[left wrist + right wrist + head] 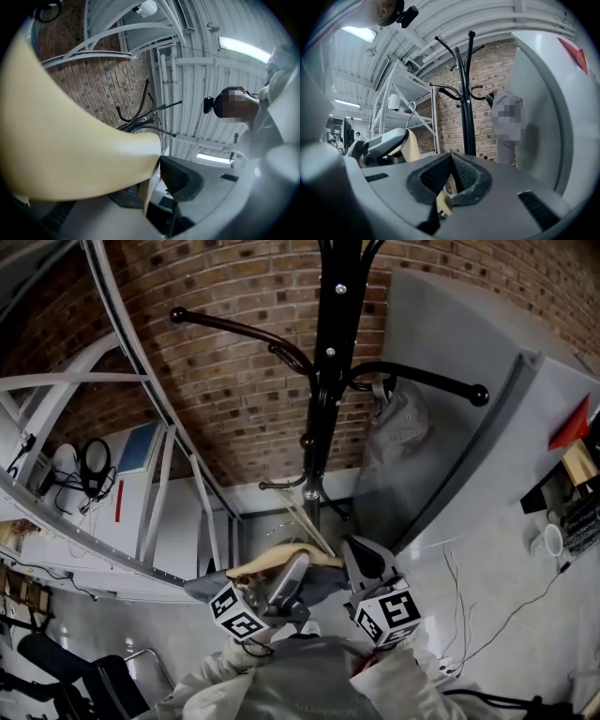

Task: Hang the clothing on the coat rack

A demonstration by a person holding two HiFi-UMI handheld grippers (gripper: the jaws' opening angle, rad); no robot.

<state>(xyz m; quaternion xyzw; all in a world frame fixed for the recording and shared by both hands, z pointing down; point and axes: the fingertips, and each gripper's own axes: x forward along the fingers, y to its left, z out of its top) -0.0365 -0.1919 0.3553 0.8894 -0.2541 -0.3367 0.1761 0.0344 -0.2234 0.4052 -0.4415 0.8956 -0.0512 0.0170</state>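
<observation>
My left tongs (pixel 289 576) and right tongs (pixel 360 561) are clamped on the cream cloth garment (pixel 281 559) between them. The black metal coat rack (pixel 330 381) stands at twelve o'clock, its bare hook (pixel 225 324) at eleven, nearer my left.

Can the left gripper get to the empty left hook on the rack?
Probably yes. The left gripper, shut on the cream garment, has open air up to the bare left hook; the grey garment hangs on the rack's other side.
</observation>
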